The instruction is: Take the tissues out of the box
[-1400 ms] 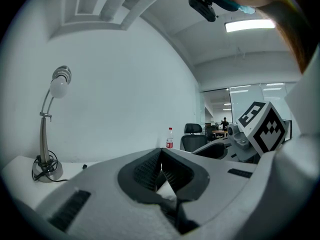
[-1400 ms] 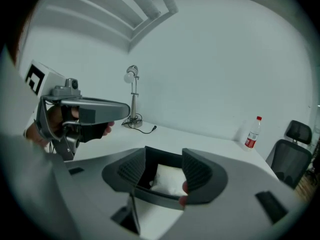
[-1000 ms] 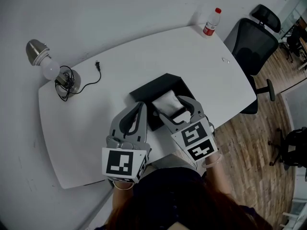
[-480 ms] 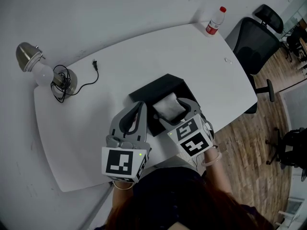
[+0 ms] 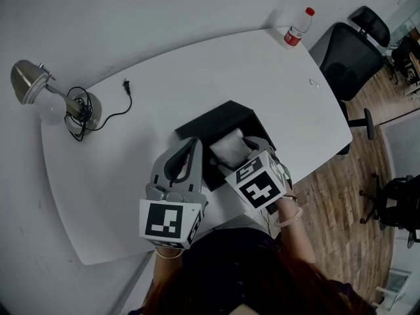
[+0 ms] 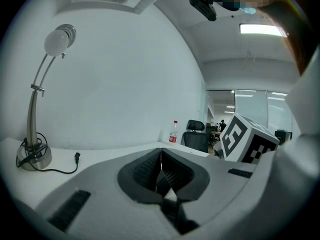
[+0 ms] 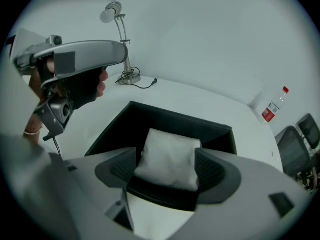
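A black box [image 5: 209, 126] stands open on the white table [image 5: 262, 77], and a white pack of tissues [image 5: 230, 146] lies inside it. My right gripper [image 5: 237, 155] reaches into the box from the near side. Its jaws are opening, and in the right gripper view the tissue pack [image 7: 170, 156] sits between the two pads with the box [image 7: 165, 116] behind it. My left gripper [image 5: 190, 146] hovers just left of the box, shut with nothing in it. The left gripper view shows its pads [image 6: 161, 164] meeting.
A desk lamp [image 5: 39, 90] with a coiled cable and plug [image 5: 125, 84] stands at the table's far left. A red-capped bottle [image 5: 296, 28] is at the far right corner. A black office chair [image 5: 351, 51] sits beyond the right edge, over wood flooring.
The right gripper has tipped further over the tissue pack and its jaws have spread wider around it. The left gripper has stayed put.
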Tool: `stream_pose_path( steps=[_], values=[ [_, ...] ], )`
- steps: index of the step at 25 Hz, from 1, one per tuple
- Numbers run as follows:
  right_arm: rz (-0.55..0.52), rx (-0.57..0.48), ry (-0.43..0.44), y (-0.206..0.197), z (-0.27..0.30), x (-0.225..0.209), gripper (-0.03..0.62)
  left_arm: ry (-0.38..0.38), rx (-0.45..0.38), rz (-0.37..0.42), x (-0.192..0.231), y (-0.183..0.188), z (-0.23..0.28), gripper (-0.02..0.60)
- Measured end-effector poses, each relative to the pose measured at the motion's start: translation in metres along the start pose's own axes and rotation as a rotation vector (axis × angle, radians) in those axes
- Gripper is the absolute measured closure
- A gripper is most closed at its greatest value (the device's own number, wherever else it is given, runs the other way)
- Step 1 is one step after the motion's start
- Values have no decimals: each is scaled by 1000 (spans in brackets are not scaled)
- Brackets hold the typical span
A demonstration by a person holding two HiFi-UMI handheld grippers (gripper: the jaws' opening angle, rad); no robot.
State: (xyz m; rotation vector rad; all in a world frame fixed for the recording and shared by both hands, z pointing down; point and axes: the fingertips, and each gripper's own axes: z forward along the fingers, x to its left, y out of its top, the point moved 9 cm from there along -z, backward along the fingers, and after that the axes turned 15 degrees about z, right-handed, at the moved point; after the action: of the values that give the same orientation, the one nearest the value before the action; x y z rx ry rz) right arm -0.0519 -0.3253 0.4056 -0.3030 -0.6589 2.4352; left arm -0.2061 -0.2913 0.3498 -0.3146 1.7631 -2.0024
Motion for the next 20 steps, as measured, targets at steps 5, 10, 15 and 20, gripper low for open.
stream_pose_path(
  steps=[5, 10, 15, 20],
  values=[
    [17, 65, -22, 3, 7, -1, 263, -1, -5, -12, 3, -2, 4, 556],
    [25, 118, -56, 4, 13, -1, 263, 5, -4, -21, 8, -4, 5, 557],
    [27, 153, -99, 5, 18, -1, 263, 14, -4, -30, 10, -5, 6, 556],
    [12, 158, -124, 5, 18, -3, 264, 21, -4, -47, 9, -8, 5, 557]
  ],
)
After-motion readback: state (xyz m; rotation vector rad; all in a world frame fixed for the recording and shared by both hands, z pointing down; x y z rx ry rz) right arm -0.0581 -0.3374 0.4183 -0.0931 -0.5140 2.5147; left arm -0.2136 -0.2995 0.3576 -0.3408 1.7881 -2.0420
